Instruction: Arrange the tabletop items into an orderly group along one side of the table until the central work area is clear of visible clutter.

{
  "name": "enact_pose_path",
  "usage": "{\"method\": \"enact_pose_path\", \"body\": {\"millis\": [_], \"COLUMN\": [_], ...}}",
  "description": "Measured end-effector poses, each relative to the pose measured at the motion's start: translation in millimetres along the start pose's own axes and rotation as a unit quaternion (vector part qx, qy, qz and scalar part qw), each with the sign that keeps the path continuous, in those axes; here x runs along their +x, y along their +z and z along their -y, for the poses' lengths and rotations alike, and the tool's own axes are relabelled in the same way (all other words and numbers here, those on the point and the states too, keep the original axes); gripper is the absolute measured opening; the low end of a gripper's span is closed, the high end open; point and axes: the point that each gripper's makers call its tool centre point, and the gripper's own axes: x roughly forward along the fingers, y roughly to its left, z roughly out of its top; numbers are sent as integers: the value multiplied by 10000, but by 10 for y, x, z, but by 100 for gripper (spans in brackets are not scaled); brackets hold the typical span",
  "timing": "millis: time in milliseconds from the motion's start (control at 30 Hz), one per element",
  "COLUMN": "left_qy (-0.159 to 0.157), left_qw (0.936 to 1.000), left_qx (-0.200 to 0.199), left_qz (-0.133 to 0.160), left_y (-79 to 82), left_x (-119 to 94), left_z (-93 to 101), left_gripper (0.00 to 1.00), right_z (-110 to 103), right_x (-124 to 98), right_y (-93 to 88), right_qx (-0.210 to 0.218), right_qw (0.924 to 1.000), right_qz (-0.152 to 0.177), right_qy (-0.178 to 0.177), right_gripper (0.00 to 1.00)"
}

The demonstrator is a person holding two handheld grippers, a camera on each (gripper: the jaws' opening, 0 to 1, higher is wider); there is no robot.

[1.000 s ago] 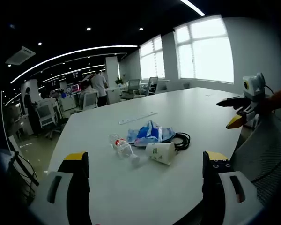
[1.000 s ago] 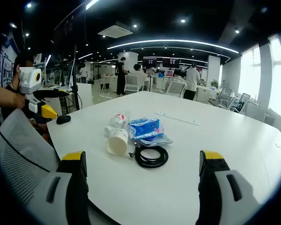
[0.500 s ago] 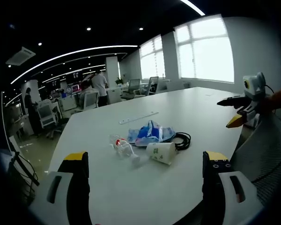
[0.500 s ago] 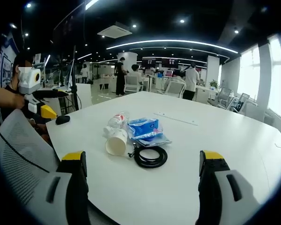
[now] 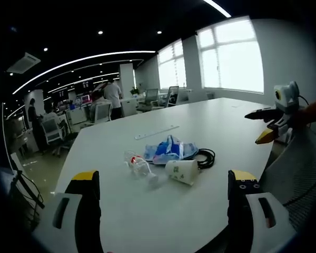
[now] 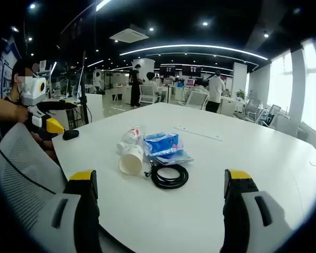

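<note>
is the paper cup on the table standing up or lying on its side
On its side: the cup shows its round open mouth facing the right gripper view, body resting on the table.

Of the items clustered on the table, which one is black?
The coiled cable beside the paper cup; the cup is white, the bottle clear, the packet blue.

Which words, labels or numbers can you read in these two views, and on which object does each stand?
None can be read.
Paper cup: small green mark, too blurred to read.
Plastic bottle: red label, too small to read.
Blue tissue pack: print blurred, unreadable.
Distant wall screens: unreadable.
</note>
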Motion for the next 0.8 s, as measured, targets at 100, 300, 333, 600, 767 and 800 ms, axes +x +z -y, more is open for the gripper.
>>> {"method": "enact_pose_path", "body": {"millis": [100,300,333,600,767,800], "left_qy": [15,44,58,78,8,-5], "left_qw": [10000,10000,10000,9999,9999,9999], "left_qx": [27,-12,-25,-109,-112,-94], "left_qz": [10,8,2,18,-65,-70], "left_y": [6,8,6,17,-3,5], "left_x": [0,0,0,-2,11,12], "left_z": [-3,-15,-22,-33,-5,1], "left_gripper": [99,99,99,99,99,99], "right_z": [4,12,14,1,2,5], "right_x": [-2,-4,-4,-2,-1,-1], "right_y": [4,10,9,8,11,10], "right_qx": [-1,1,-9,-4,14,15], "right_qw": [10000,10000,10000,10000,10000,10000], "right_qz": [12,25,20,17,21,20], "right_qy": [-7,-25,-31,4,7,0], "right_gripper": [100,100,100,100,100,100]}}
